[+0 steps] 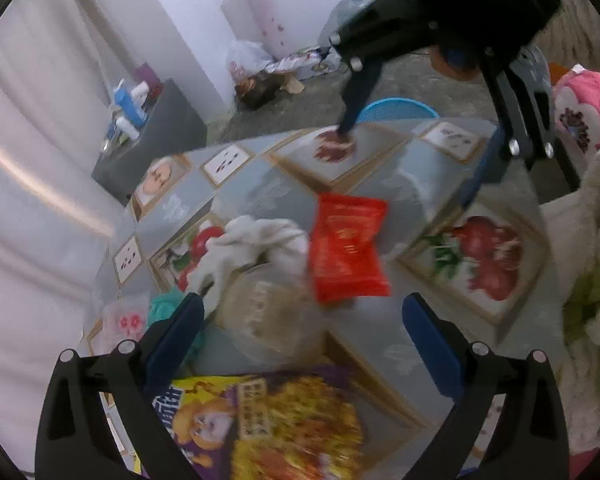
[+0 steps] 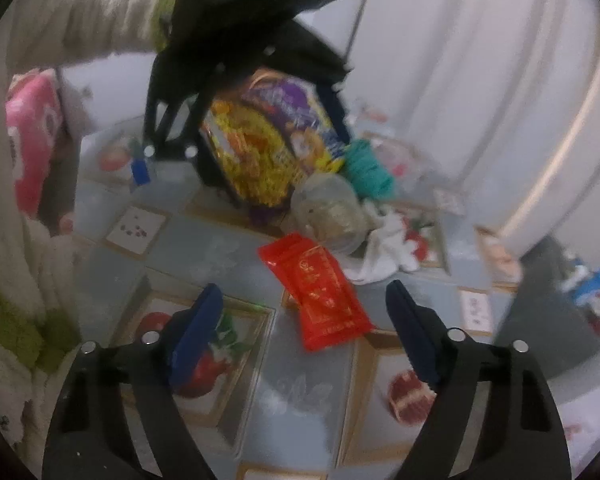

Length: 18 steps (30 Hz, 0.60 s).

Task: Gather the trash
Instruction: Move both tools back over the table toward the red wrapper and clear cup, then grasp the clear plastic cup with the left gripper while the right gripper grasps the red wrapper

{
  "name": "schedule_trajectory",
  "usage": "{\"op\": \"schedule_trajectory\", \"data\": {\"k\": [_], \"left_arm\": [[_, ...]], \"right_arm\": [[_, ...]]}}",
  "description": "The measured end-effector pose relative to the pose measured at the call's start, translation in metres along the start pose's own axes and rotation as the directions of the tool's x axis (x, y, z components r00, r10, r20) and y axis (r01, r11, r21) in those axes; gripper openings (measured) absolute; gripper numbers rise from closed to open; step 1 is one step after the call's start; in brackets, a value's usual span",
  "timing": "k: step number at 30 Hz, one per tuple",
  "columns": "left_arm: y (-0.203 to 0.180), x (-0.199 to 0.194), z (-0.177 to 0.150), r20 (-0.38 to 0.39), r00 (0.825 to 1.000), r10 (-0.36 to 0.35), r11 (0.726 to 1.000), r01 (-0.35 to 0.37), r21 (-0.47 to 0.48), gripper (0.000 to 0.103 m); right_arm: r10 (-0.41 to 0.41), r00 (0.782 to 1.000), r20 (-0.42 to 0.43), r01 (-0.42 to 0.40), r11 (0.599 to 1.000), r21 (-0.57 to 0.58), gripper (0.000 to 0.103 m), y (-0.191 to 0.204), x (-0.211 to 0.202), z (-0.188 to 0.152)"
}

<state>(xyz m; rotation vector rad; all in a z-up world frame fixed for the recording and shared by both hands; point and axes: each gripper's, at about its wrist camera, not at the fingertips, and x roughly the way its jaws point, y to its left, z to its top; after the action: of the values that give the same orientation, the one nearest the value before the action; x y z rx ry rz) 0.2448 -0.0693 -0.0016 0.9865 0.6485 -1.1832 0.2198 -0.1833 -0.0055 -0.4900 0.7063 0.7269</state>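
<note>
A red wrapper (image 2: 320, 296) lies on the patterned table just ahead of my open, empty right gripper (image 2: 304, 312); it also shows in the left wrist view (image 1: 346, 248). My left gripper (image 1: 304, 316) is open over a yellow and purple snack bag (image 1: 276, 428), which also shows in the right wrist view (image 2: 272, 140). A crumpled clear plastic bag (image 1: 272, 312) and a white tissue wad (image 1: 256, 244) lie just ahead of it. The right gripper (image 1: 420, 152) hangs over the table's far side.
A blue bin (image 1: 396, 106) stands beyond the table's far edge. A teal rag (image 2: 370, 168) and more clear plastic lie near the table edge. A dark side table (image 1: 156, 140) holds bottles. Bags lie on the floor by the wall. A pink cushion (image 1: 580, 108) sits right.
</note>
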Motion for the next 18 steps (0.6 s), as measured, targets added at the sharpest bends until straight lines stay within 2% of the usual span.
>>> {"op": "schedule_trajectory", "data": {"k": [3, 9, 13, 18], "left_arm": [[0.016, 0.013, -0.001, -0.008, 1.0, -0.016, 0.999, 0.016, -0.034, 0.092], [0.022, 0.038, -0.005, -0.077, 0.996, -0.047, 0.999, 0.047, -0.004, 0.09], [0.023, 0.05, -0.007, -0.105, 0.992, -0.067, 0.997, 0.07, 0.02, 0.09], [0.025, 0.062, -0.009, -0.143, 0.986, -0.086, 0.995, 0.091, 0.027, 0.08]], "right_arm": [[0.061, 0.998, -0.027, -0.061, 0.998, 0.007, 0.071, -0.011, 0.022, -0.001], [0.151, 0.986, -0.077, -0.151, 0.989, 0.007, 0.069, -0.023, 0.053, -0.002], [0.18, 0.978, -0.104, -0.181, 0.984, 0.005, 0.069, -0.025, 0.063, -0.005], [0.204, 0.972, -0.118, -0.203, 0.979, 0.017, 0.069, -0.027, 0.068, -0.01]]}}
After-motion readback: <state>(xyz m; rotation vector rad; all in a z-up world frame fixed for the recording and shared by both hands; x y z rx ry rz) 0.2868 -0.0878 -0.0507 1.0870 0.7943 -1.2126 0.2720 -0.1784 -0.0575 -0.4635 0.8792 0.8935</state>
